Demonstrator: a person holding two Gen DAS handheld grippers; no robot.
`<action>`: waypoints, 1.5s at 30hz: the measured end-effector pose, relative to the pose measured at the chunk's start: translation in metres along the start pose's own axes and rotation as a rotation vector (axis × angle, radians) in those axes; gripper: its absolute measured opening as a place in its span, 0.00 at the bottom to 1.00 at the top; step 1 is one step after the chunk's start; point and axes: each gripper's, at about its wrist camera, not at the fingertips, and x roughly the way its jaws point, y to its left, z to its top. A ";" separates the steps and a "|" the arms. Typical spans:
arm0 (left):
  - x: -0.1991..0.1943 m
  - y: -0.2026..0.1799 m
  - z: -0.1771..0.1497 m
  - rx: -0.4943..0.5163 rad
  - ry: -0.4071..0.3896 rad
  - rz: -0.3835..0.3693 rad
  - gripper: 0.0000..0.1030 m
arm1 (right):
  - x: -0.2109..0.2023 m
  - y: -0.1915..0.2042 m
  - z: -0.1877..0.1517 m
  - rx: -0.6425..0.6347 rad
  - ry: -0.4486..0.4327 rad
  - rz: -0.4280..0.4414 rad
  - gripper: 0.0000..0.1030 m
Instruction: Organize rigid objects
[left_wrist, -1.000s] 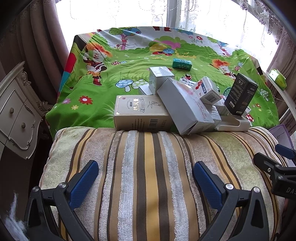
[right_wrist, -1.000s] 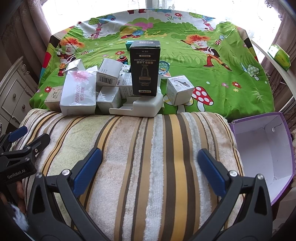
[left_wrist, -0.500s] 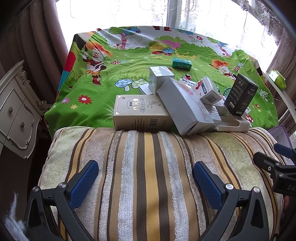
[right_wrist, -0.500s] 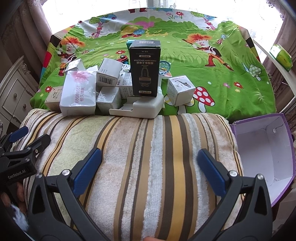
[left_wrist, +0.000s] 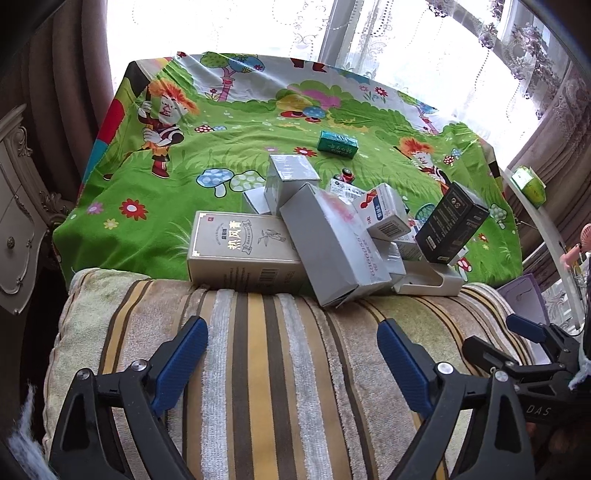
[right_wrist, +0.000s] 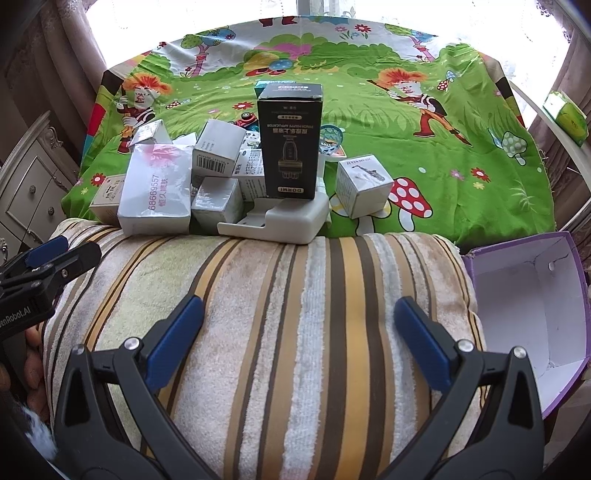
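Right now both grippers hang over a striped towel (right_wrist: 295, 314) that lies across the near edge of a table under a bright cartoon cloth (right_wrist: 461, 177). The left gripper (left_wrist: 291, 354) has its jaws wide apart; they have just been closing a little, with nothing but towel between them. The right gripper (right_wrist: 299, 328) also stands with its jaws wide apart and empty, and it shows at the right edge of the left wrist view.

The boxes to sort sit in a heap just past the towel's far edge. A tan box with a barcode (left_wrist: 240, 251) lies flat at the left of the heap, and a long grey box (left_wrist: 332, 251) leans against it, its near end touching the towel. A tall black box (right_wrist: 290, 140) stands upright on a white plastic holder (right_wrist: 277, 221). A small white cube box (right_wrist: 364, 184) sits just right of the holder, apart from it. A green box (left_wrist: 338, 144) lies alone farther back on the cloth.

An open purple box (right_wrist: 532, 306) with a white inside sits beside the towel's right end.
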 end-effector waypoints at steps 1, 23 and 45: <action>0.002 0.002 0.004 -0.027 0.005 -0.024 0.90 | 0.001 0.000 0.002 -0.003 0.000 0.007 1.00; 0.071 0.012 0.042 -0.288 0.200 -0.288 0.47 | 0.013 -0.006 0.079 -0.055 -0.107 0.052 0.98; 0.017 0.005 0.028 -0.295 0.001 -0.351 0.35 | -0.032 -0.033 0.055 0.021 -0.232 0.147 0.42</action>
